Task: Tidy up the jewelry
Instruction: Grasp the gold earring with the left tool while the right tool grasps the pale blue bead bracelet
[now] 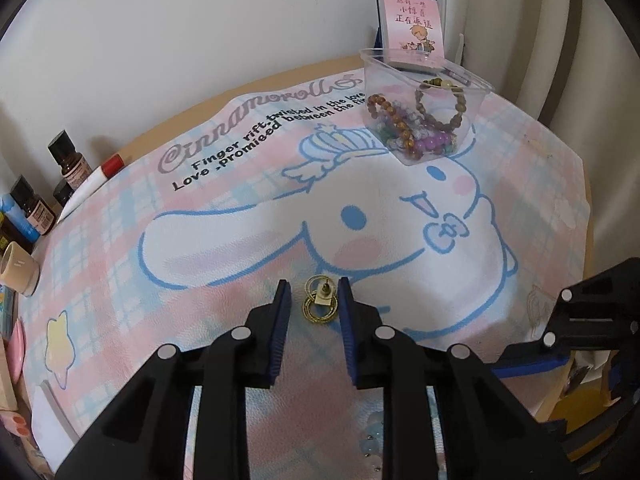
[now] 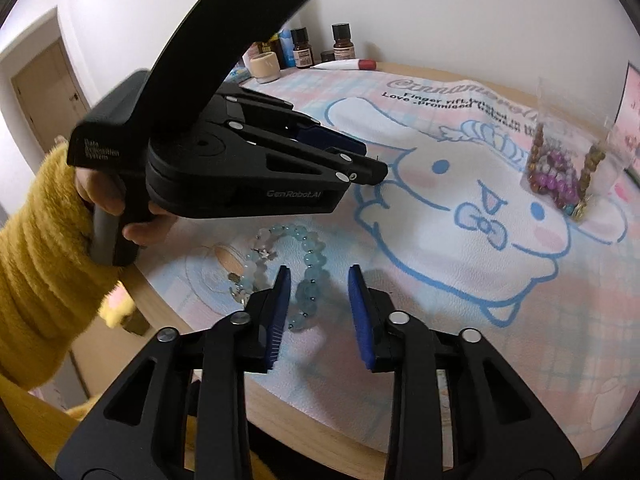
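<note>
A gold ring-shaped earring lies on the pink cartoon mat between the tips of my open left gripper, which straddles it without gripping. In the right wrist view the left gripper hovers low over the mat. My right gripper is open above a pale blue bead bracelet, whose right side lies between its fingers. A clear plastic cup holding several bead bracelets stands at the far side of the mat; it also shows in the right wrist view.
A pink card box stands behind the cup. Small brown bottles, a white tube with a red cap and a beige cup line the table's left edge. A small charm lies beside the blue bracelet.
</note>
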`<action>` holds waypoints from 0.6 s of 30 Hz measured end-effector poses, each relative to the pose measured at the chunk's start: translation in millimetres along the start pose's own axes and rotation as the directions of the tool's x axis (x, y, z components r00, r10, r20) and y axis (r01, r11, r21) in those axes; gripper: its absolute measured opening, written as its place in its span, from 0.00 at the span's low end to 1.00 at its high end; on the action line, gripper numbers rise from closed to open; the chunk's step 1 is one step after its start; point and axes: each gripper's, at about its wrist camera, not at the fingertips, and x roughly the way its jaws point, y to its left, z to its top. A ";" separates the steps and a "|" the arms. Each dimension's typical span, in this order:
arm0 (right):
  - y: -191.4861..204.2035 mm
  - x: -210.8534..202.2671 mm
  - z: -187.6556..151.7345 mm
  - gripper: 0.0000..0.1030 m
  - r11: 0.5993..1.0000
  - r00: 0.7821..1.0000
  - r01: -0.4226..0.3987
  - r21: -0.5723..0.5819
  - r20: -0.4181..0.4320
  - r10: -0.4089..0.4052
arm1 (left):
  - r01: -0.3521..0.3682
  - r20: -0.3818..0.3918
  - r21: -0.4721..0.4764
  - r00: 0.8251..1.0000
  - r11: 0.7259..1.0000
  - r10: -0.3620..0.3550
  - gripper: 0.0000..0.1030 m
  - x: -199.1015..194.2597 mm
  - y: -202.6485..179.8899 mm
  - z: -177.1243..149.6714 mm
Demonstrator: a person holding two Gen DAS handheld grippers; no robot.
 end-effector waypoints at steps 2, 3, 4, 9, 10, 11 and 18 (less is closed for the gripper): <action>0.2 0.2 0.1 0.20 1.000 1.000 0.007 -0.004 0.001 -0.007 | -0.002 0.000 -0.007 1.000 1.000 0.002 0.19 0.4 1.1 0.6; 0.0 0.2 0.6 0.18 1.000 1.000 0.013 -0.005 0.001 -0.013 | -0.005 0.000 -0.008 1.000 1.000 0.005 0.18 0.4 1.4 0.7; -1.2 0.8 1.1 0.17 1.000 1.000 0.010 -0.002 0.001 -0.010 | -0.007 0.000 -0.011 1.000 1.000 0.007 0.17 0.5 2.0 0.8; -7.5 2.8 2.2 0.07 1.000 1.000 0.001 0.012 0.004 -0.001 | 0.008 0.006 -0.033 1.000 0.999 -0.008 0.15 0.3 5.7 0.1; -8.2 2.7 1.9 0.07 1.000 1.000 -0.003 0.017 0.005 0.003 | 0.010 0.008 -0.038 1.000 0.999 -0.010 0.14 -0.1 6.2 -0.3; -8.7 2.6 2.0 0.07 1.000 1.000 -0.008 0.019 0.004 0.008 | 0.012 0.011 -0.047 1.000 0.999 -0.012 0.14 -0.7 7.1 -0.4; -11.0 -4.2 4.8 0.07 0.998 0.999 -0.034 0.048 0.022 0.033 | 0.011 0.031 -0.083 0.999 0.996 -0.009 0.14 -9.2 15.4 -1.1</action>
